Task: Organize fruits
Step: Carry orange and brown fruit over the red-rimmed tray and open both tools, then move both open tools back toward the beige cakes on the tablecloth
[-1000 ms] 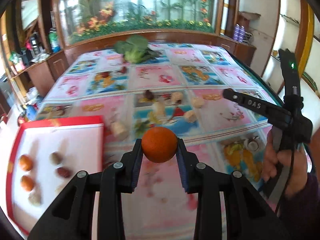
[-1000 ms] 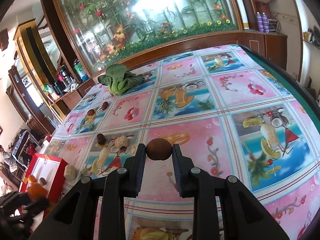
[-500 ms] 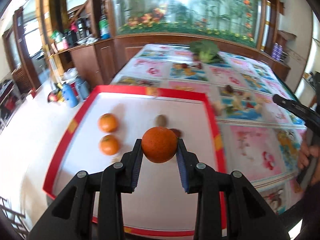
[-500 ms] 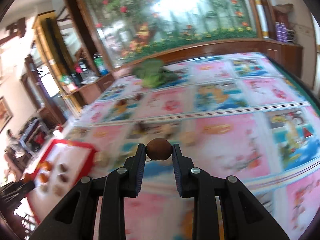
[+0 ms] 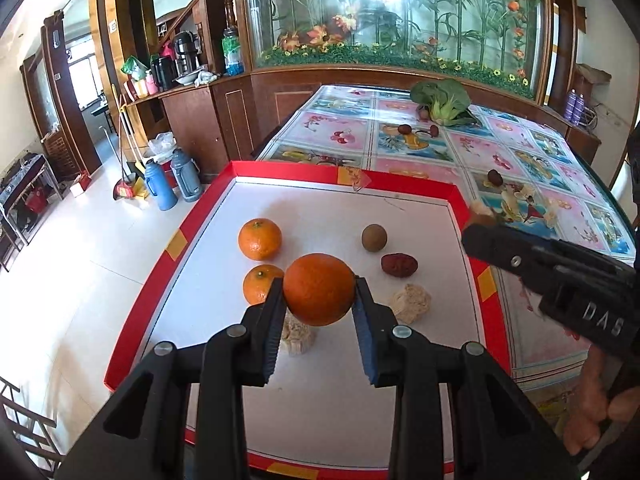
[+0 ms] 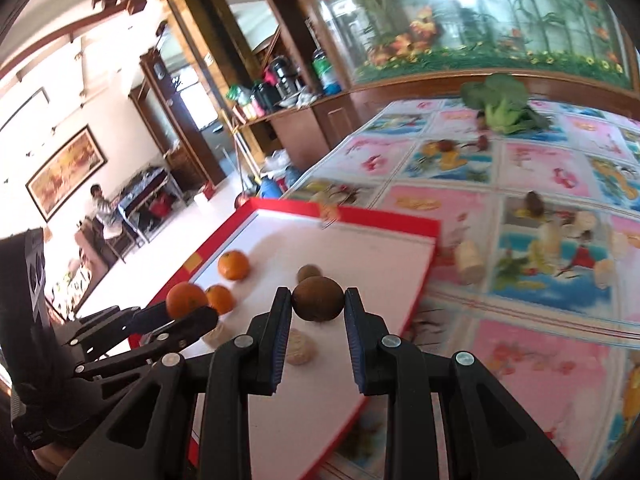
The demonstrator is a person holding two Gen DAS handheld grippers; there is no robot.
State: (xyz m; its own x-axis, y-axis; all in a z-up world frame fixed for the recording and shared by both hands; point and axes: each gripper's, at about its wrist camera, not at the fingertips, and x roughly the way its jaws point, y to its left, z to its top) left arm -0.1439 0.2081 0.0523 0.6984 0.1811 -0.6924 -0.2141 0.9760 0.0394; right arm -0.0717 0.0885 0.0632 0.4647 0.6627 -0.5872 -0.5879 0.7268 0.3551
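The big table (image 5: 420, 148) has a bright cloth with fruit pictures. A red-edged white tray (image 5: 400, 184) sits at its near end. The left gripper (image 5: 319, 322) pinches a big orange (image 5: 319, 289) between its two jaws, up over the tray. The right gripper (image 6: 318, 322) pinches a small brown fruit (image 6: 318, 304) the same way. On the tray lie two small oranges (image 5: 259, 239), a brown fruit (image 5: 374, 237), a red date (image 5: 399, 265) and pale lumps (image 5: 411, 302). A green leafy vegetable (image 5: 442, 101) lies at the far end, by a wall of fake flowers.
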